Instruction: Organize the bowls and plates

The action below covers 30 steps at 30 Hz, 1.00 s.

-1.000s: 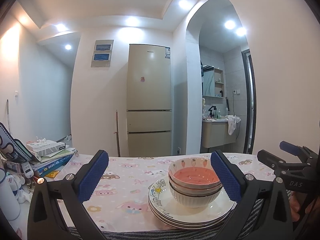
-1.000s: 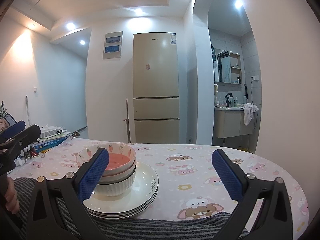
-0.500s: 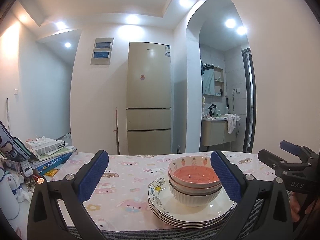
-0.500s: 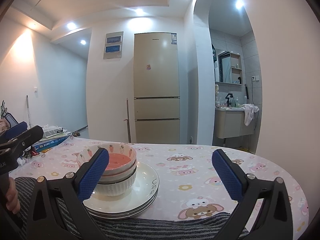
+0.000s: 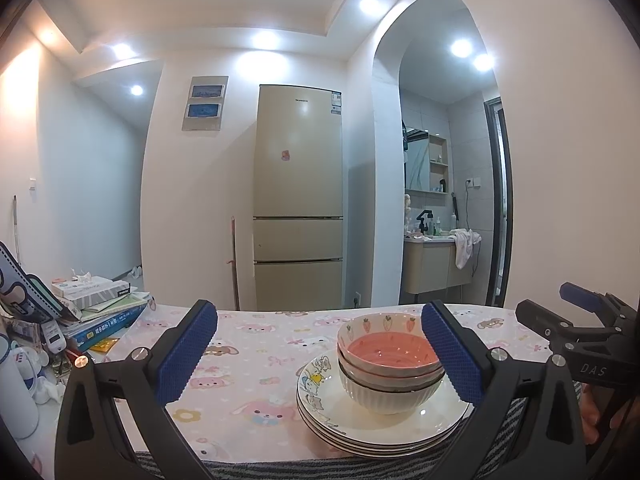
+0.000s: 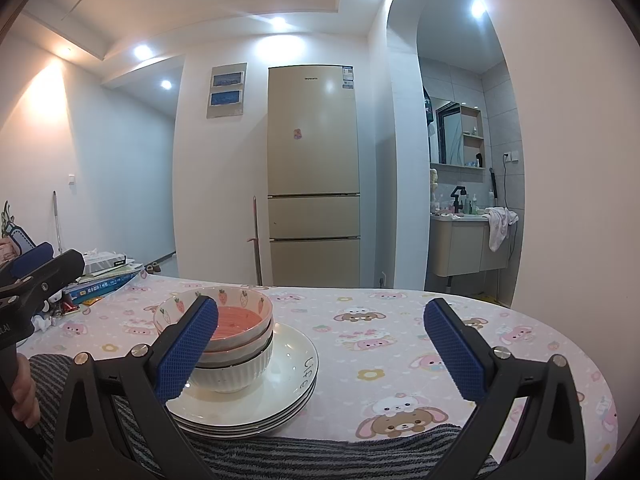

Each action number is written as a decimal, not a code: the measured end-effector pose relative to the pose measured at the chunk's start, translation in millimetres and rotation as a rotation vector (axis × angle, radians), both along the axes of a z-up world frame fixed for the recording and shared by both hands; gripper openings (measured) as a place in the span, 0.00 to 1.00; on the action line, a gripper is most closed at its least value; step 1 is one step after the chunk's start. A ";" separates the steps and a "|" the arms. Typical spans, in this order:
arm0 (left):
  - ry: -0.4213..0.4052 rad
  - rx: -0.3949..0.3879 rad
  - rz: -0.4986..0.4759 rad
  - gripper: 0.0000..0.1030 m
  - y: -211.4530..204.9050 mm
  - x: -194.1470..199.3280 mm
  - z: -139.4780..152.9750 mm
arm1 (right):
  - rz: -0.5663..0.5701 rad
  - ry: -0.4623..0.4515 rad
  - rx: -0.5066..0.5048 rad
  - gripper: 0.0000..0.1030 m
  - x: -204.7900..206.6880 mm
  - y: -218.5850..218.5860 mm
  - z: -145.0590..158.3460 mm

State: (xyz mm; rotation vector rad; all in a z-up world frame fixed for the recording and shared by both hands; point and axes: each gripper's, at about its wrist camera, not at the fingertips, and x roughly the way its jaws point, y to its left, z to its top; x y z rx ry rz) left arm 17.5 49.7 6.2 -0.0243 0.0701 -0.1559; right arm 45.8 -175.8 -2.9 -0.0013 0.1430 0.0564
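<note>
- The bowls (image 5: 386,364) sit nested, pink strawberry one on top, white ribbed one underneath, in the middle of a stack of plates (image 5: 380,420) at the near edge of the table (image 5: 256,344)
- All of it looks like glazed ceramic: stiff, breakable, smooth enough to slip, and probably heavy if lifted as one pile
- A safer hold, I judge, is the rim of the top bowl, one finger inside and one outside, taking pieces one at a time
- The left gripper (image 5: 320,354) hovers level just short of the table edge, jaws spread wide and holding nothing, the crockery behind its right finger
- The right gripper (image 6: 322,354) hangs level beside it, jaws likewise wide apart and empty, bowls (image 6: 224,332) behind its left finger
- Neither tool touches the plates (image 6: 256,396); a striped cloth (image 6: 280,456) lies along the near edge
</note>
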 end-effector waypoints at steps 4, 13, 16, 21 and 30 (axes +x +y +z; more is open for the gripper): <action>0.001 -0.001 0.000 1.00 0.0 0.5 0.1 | 0.001 0.006 0.000 1.00 1.5 -0.1 0.5; 0.003 -0.003 0.001 1.00 0.2 1.0 -0.1 | 0.001 0.005 0.000 1.00 1.7 -0.1 0.5; 0.002 -0.003 0.001 1.00 0.2 0.9 -0.2 | 0.001 0.005 0.001 1.00 1.5 -0.1 0.5; 0.002 -0.004 0.001 1.00 0.3 0.9 -0.2 | 0.001 0.003 0.000 1.00 2.2 0.2 0.9; 0.002 -0.004 0.002 1.00 -0.3 1.0 -0.3 | 0.001 0.004 0.000 1.00 2.3 0.3 0.7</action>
